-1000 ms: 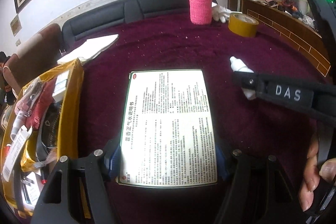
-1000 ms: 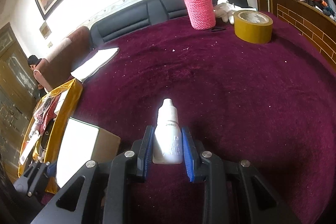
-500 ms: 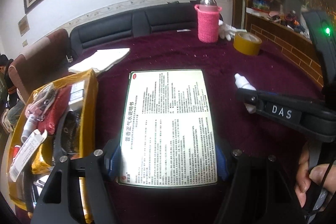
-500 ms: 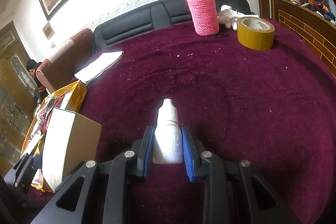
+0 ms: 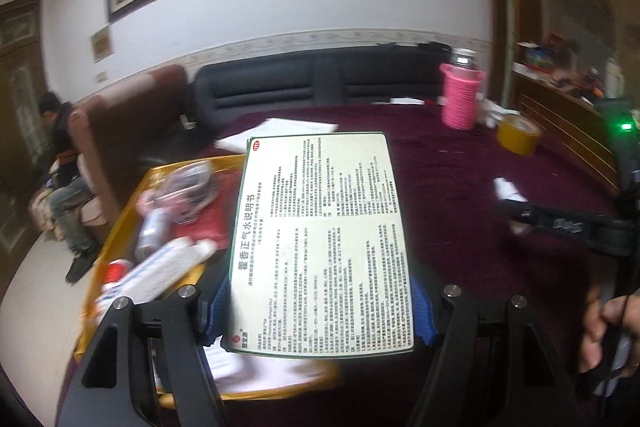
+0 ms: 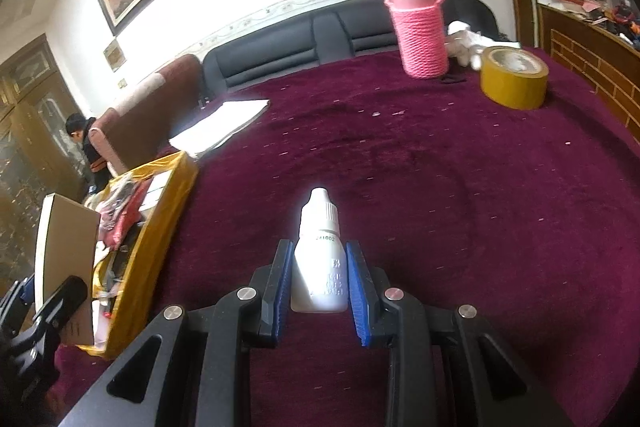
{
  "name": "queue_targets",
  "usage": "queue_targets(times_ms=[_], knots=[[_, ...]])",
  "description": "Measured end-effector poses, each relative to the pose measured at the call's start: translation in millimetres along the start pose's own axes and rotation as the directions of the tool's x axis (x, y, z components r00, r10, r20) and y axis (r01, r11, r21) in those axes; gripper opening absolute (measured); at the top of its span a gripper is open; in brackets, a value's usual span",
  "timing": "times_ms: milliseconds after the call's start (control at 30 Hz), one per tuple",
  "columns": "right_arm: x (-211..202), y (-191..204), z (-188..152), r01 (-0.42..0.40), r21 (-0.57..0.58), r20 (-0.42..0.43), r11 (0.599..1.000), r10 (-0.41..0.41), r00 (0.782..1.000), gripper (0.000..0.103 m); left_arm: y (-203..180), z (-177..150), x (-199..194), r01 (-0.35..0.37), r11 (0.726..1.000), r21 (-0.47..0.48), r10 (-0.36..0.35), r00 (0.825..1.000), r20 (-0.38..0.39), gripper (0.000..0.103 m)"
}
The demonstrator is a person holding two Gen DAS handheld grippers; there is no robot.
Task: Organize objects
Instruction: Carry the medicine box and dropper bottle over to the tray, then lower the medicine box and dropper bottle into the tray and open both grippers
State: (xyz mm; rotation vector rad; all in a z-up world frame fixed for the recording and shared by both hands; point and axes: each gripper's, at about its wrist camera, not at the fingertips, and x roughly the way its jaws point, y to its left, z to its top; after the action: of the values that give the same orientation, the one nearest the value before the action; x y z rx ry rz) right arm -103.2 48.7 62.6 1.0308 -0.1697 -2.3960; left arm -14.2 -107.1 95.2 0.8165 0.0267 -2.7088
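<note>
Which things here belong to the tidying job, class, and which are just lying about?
In the job: medicine box clamped in the left gripper; dropper bottle clamped in the right gripper; yellow tray.

Lying about: pink knitted bottle; tape roll; papers; white glove.

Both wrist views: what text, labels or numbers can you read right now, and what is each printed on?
"藿香正气水说明书": vertical heading on the medicine box in the left gripper.
Fine print on that box: too small to read.
"241002": on the white dropper bottle in the right gripper.
Fainter print lower on the bottle: washed out.
Lettering on the right gripper's side, left wrist view: blurred.
</note>
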Motion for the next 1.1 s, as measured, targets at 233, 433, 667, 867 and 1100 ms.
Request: queue_targets(times_ms=[233, 433, 667, 867, 1100], knots=[[3.0, 69.6, 9.8, -0.105, -0.079, -0.021, 0.991, 0.103, 0.994, 0.029, 55.0, -10.1, 7.5, -0.050, 0.993, -0.107, 0.047, 0.998, -0.033, 0.070], [28.8, 147.0, 21.2, -0.193, -0.165, -0.089, 0.967, 0.181, 0.979, 0.029, 72.0, -16.1, 18.7, -0.057, 0.988, -0.141, 0.048, 0.997, -0.064, 0.070], [82.2, 201.8, 25.1, -0.282, -0.182, -0.223, 0.942, 0.240, 0.945, 0.030, 80.8, -22.5, 28.9, -0.099, 0.985, -0.143, 0.087, 0.992, -0.086, 0.071], [112.9, 225.5, 16.7, -0.297, -0.238, -0.284, 0.925, 0.226, 0.932, 0.029, 81.4, -24.4, 26.8, -0.136, 0.982, -0.131, 0.126, 0.989, -0.077, 0.071], [128.2, 234.3, 15.8, -0.289, -0.270, -0.310, 0.918, 0.201, 0.929, 0.029, 87.1, -26.6, 29.3, -0.143, 0.979, -0.147, 0.129, 0.987, -0.099, 0.071]])
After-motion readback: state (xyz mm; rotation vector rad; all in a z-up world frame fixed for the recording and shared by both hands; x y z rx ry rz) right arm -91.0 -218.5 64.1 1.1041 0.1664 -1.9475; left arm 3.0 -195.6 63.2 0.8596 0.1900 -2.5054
